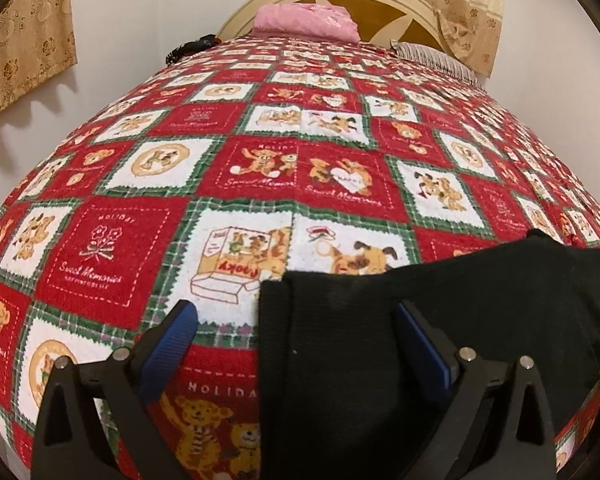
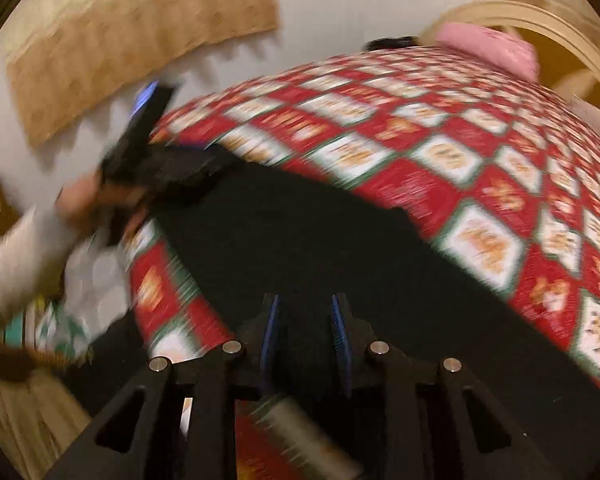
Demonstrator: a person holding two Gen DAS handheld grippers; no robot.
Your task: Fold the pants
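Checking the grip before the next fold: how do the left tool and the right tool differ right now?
The left tool stands wide open; the right tool shows a narrow gap. The left straddles the edge of the black pants; the right sits over their middle, gripping nothing. Both have blue pads.

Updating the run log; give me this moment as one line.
left gripper: open over pants edge | right gripper: open above pants | pants: flat on bedspread

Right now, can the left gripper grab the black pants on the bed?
Probably yes. The left gripper is wide open, and an edge of the black fabric pants already lies between its fingers, with nothing in the way.
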